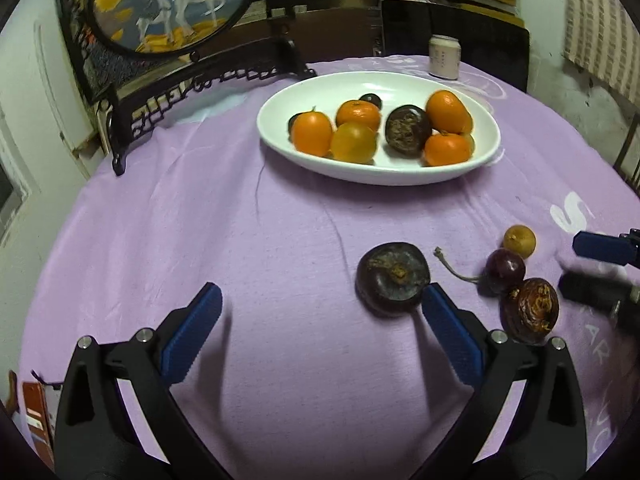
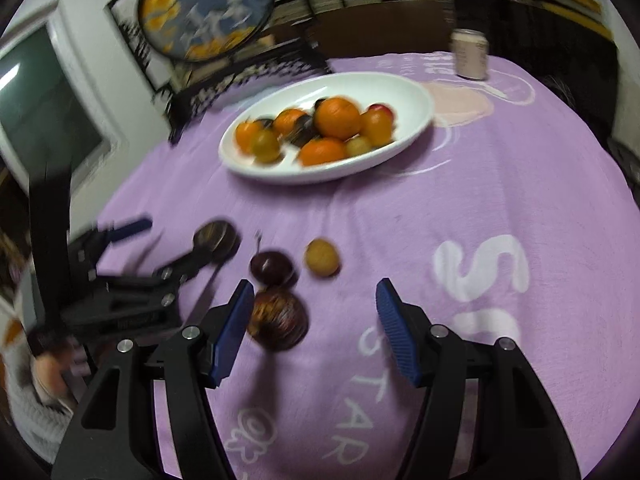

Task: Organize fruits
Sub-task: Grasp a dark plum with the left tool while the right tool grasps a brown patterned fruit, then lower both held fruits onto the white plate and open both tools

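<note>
Two grippers are in view over a table covered with a purple cloth (image 1: 248, 240). The left gripper (image 1: 322, 306) has its fingers spread wide and grasps nothing; its right-hand blue pad (image 1: 450, 332) lies just beside a dark, wrinkled passion fruit (image 1: 393, 277) on the cloth, and whether they touch cannot be determined. The right gripper (image 2: 316, 308) is likewise released, with its fingers wide apart; its left-hand blue pad (image 2: 234, 332) is just beside, possibly touching, a second wrinkled passion fruit (image 2: 278, 317).

Four loose fruits lie on the cloth toward its near edge. Past the second passion fruit, and seemingly touching it, sits a smooth dark red plum (image 2: 271, 267) with a thin stem. A small yellow round fruit (image 2: 322, 258) lies just beside the plum, on its right in the right wrist view. The first passion fruit lies apart from this group of three.

Farther back, near the middle of the table, stands a white oval bowl (image 1: 280, 100). It holds several tangerines (image 1: 358, 114), at least one more dark passion fruit (image 1: 408, 130), and smaller yellow and dark fruits. The right wrist view is blurred.

Near the far edge of the table stands a pale can (image 1: 444, 58). A black ornamental stand with a round painted panel (image 1: 172, 0) occupies the far left corner.
</note>
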The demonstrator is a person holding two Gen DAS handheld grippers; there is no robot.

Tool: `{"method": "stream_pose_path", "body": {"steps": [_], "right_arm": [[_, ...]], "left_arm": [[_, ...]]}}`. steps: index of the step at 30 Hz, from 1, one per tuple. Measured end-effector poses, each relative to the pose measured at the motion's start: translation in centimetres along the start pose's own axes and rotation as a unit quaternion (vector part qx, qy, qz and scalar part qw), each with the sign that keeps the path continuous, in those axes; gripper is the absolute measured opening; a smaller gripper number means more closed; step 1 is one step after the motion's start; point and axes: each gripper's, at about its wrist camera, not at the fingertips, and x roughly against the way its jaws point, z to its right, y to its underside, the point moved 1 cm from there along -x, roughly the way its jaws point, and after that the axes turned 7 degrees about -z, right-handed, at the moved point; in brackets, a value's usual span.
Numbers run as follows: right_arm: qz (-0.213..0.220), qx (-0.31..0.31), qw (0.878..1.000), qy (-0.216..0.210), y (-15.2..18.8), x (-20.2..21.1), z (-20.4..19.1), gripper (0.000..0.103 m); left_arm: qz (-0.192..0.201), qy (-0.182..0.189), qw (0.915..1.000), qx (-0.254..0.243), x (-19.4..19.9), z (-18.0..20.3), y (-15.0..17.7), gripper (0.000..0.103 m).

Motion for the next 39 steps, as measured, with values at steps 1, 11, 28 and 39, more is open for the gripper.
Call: {"method": "stream_pose_path", "body": {"steps": [1,11,28,39], "right_arm": [[-0.004,0.013,1.000,0.007,0.1,-0.3,-0.5,0.064],[-0.011,0.063,0.997,0.041,0.7,-1.8,-2.3,0.061],[0.031,0.033,0.999,0.019,-0.2,0.6,-1.0,0.039],[0.081,-0.062,0.995,-0.003,-10.1,3.5,4.4,0.039]], "left_arm": [[0.004,0.000,1.0000,-0.006,0.1,0.2,0.0,0.101],[-0.001,0.053,0.9976,-0.043,-0.7,2.0,-1.0,0.095],[0.004,0.109,0.9934,-0.036,0.4,1.8,-0.9,0.041],[0.052,0.094,0.9939,0.023,1.4,-2.0,-10.2,0.041]]}}
